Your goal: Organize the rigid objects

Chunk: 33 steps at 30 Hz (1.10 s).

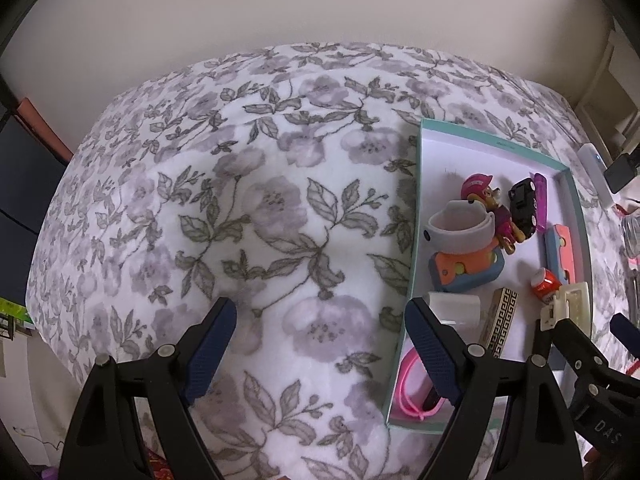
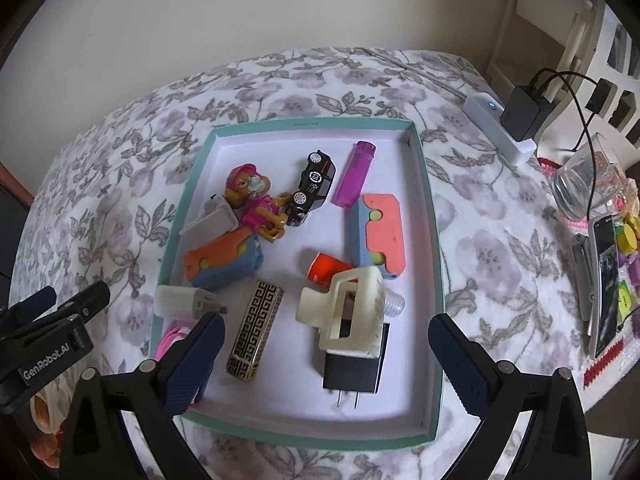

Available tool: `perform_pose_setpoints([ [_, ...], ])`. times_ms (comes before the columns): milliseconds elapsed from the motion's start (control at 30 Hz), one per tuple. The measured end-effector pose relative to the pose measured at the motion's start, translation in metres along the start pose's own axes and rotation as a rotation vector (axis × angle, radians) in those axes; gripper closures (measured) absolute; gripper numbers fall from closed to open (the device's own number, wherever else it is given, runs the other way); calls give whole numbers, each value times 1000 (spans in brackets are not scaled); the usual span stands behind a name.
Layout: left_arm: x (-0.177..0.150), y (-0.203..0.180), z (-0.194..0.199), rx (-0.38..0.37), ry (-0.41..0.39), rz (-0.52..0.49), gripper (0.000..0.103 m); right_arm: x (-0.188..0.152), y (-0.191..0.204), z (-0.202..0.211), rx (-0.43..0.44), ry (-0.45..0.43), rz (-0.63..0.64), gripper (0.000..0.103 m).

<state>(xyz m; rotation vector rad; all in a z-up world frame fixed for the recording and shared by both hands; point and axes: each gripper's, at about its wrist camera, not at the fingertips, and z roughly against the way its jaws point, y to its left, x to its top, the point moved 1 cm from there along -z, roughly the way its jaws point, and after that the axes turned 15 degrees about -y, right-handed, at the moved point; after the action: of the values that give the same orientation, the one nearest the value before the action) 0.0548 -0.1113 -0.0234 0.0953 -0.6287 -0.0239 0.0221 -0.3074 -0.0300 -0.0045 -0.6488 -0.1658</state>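
The right tool hangs over the near end of the teal-rimmed box, its jaws spread to their widest and nothing between the pads. The cream hair claw clip lies just below and ahead of it, resting across the black plug adapter. To my reading the clip has been set down in the box and this is the release end of a placing step. The left tool is likewise released and empty, poised over the flowered blanket of the bed, its right finger overlapping the box's left wall.

The box sits on the bed and holds the sorted pieces: a pink-helmeted toy dog figure, a black toy car, a purple lighter, two orange-and-blue block toys, a small red bottle, a gold-and-black patterned case, a white charger plug, a grey wristband and a pink strap at the near left corner.

Off to the right, outside the box, lie more small coloured things beside a drinking glass and a phone. The next move probably calls for lifting the right tool clear without nudging the clip, then reaching right for another loose piece.
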Motion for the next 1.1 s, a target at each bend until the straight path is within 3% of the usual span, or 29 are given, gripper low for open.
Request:
perform_pose_setpoints([
  [167,-7,9,14,28,-16,-20,16,-5,3,5,20,21,-25,0],
  [467,-21,29,31,-9,-26,26,16,-11,8,23,12,-15,-4,0],
  [1100,-31,29,47,-38,-55,21,16,-15,17,48,12,-80,26,0],
])
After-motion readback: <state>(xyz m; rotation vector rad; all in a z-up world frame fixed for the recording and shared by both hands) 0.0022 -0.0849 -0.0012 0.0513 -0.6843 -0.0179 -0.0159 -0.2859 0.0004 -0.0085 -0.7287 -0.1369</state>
